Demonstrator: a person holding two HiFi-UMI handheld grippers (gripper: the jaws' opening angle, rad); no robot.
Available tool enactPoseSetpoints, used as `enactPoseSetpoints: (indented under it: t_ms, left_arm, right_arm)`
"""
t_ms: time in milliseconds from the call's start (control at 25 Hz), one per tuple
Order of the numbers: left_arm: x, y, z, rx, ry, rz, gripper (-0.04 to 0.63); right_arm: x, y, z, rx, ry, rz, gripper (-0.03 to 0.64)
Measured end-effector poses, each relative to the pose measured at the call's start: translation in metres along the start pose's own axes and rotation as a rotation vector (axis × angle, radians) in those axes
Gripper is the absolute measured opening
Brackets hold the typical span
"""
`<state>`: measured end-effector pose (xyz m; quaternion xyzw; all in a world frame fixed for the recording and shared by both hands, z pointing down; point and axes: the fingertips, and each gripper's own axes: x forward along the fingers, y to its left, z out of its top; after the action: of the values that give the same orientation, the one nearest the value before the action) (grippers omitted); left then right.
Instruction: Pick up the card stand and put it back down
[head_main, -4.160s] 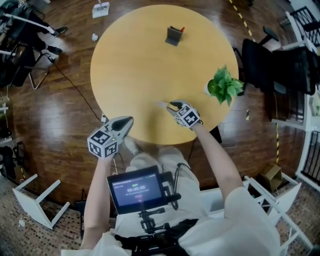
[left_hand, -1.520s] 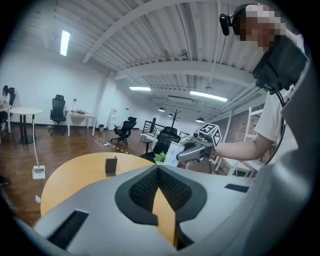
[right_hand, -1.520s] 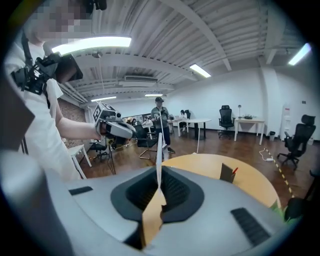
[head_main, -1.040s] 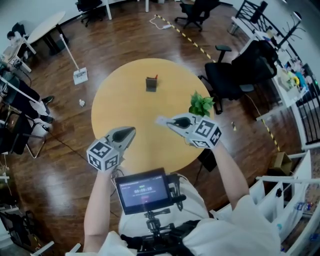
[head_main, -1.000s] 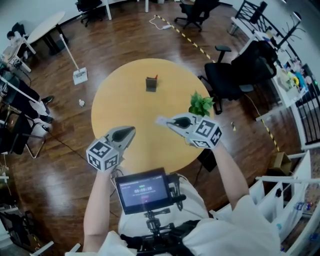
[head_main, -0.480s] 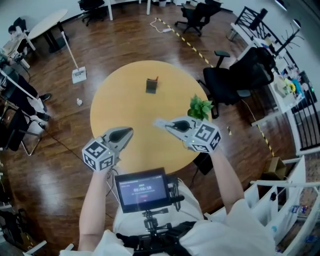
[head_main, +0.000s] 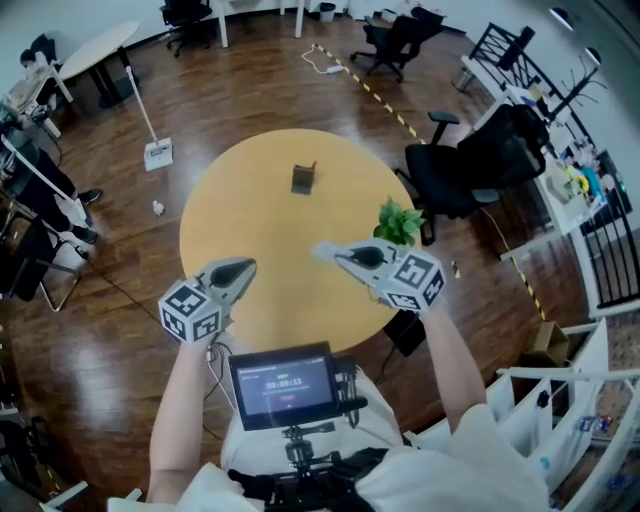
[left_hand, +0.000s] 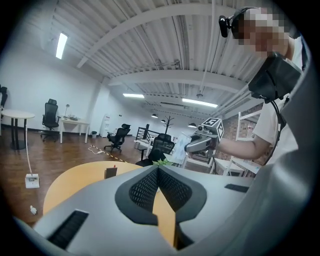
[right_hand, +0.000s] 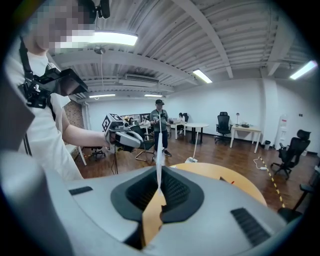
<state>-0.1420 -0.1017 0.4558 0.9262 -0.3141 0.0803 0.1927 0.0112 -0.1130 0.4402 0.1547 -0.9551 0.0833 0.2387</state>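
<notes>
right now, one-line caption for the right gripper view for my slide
Right gripper shut on a thin white card, edge-on, round wooden table and left gripper beyond

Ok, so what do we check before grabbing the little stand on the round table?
1. Card stand standing on the table: ok.
2. Room around the stand: ok; the plant sits at the table's right edge, apart from it.
3. Left gripper empty: ok, but its fingers are together and must open first.
4. Right gripper free: not ok, it is shut on a thin white card.
5. A gripper near the stand: not ok; both hang at the near edge, far from it.
</notes>
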Motion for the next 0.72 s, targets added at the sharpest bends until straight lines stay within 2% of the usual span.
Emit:
enactPoseSetpoints:
  t_ms: [120, 440, 720]
  left_arm:
    - [0.003, 0.008, 0.008, 0.02, -0.003, 0.013, -0.005]
    - [0.011, -0.004, -0.02, -0.025, 0.029, 0.01, -0.005]
    - [0.019, 0.001, -0.04, -0.045, 0.073, 0.039, -0.005]
  right_arm:
    - [0.0, -0.009, 0.006, -0.008, -0.012, -0.014, 0.026]
    - [0.007, -0.006, -0.013, 0.0, 0.017, -0.01, 0.028]
    - [0.018, -0.012, -0.037, -0.06, 0.068, -0.028, 0.028]
